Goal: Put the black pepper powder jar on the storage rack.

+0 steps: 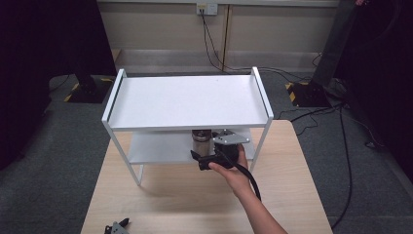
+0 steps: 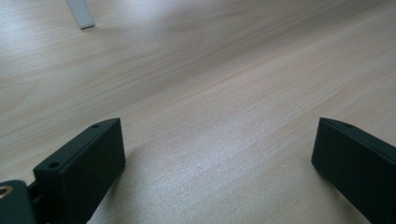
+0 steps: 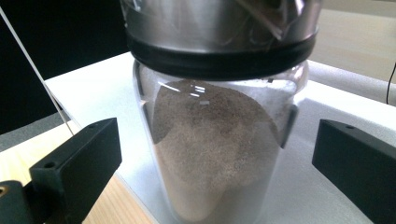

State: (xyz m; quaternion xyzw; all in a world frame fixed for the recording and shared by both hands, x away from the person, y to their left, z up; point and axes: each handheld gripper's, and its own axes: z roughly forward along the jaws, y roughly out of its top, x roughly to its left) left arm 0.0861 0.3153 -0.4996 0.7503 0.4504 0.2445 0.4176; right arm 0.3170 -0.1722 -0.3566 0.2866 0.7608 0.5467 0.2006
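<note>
A glass jar [image 1: 200, 140] with a steel lid and brownish powder inside stands upright on the lower shelf [image 1: 156, 146] of a white two-level rack [image 1: 187, 100]. My right gripper [image 1: 203, 155], held by a hand, reaches in under the top shelf to the jar. In the right gripper view the jar [image 3: 215, 154] stands between the jaws, and my right gripper [image 3: 217, 140] is open, with a gap on each side of the glass. My left gripper [image 1: 117, 227] lies on the wooden table [image 1: 170, 195] at the near left edge. It is my left gripper [image 2: 219, 135] open over bare wood.
The rack stands on the far half of the table, its top shelf bare. One white rack leg [image 2: 80, 13] shows far off in the left gripper view. Cables [image 1: 341, 146] run over the grey carpet to the right, and black stands sit at both back corners.
</note>
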